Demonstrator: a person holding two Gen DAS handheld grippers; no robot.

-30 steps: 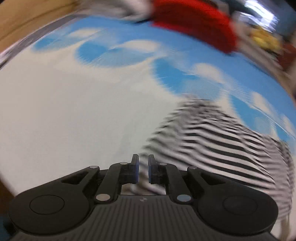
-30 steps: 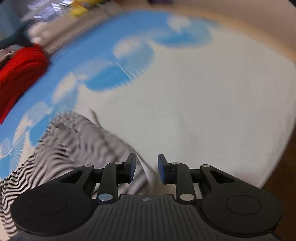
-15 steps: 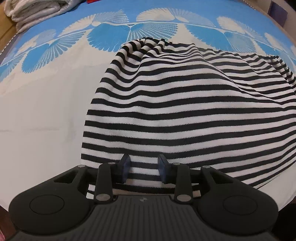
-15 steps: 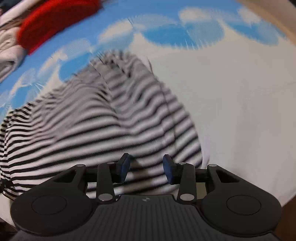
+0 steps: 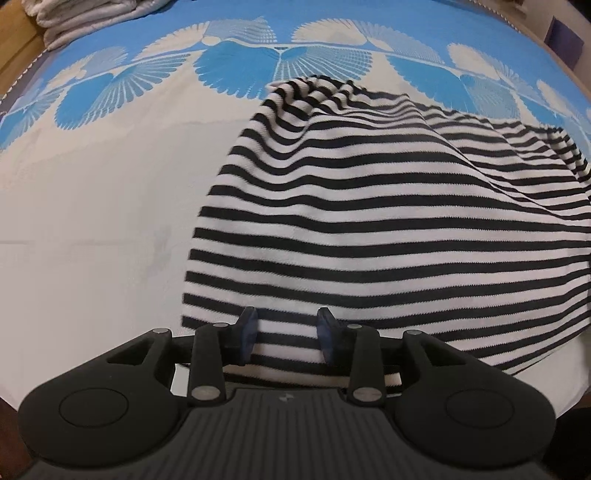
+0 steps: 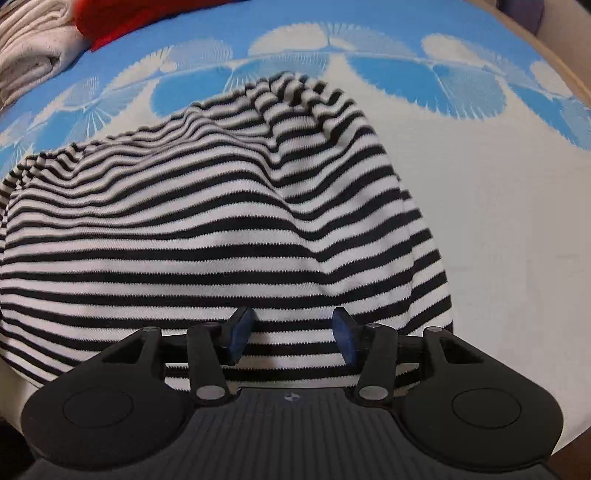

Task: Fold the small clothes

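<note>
A black-and-white striped garment (image 5: pixel 388 229) lies spread on a bed sheet (image 5: pixel 92 221) that is plain white near the cameras and printed with blue and white fan shapes farther off. There is no basket, box or other container in either view; the garment sits straight on the sheet, its near hem flat and its far end bunched into a rumpled peak. The left gripper (image 5: pixel 287 334) hangs over the near left corner of the garment, its jaws partly apart with striped cloth showing between the blue pads, which do not press on it. The right gripper (image 6: pixel 291 334) hangs over the near right part of the hem, its jaws opening and set a little wider, again with cloth between them but nothing pinched. The left wrist view alone shows the garment's left edge and the wide bare white sheet to its left, with a stack of folded pale cloth (image 5: pixel 81 18) at the far left corner. The right wrist view alone shows the garment's right edge, a folded side layer along it, bare sheet to the right, and a red fabric item (image 6: pixel 110 18) beside cream folded cloth (image 6: pixel 33 51) at the far left.
</note>
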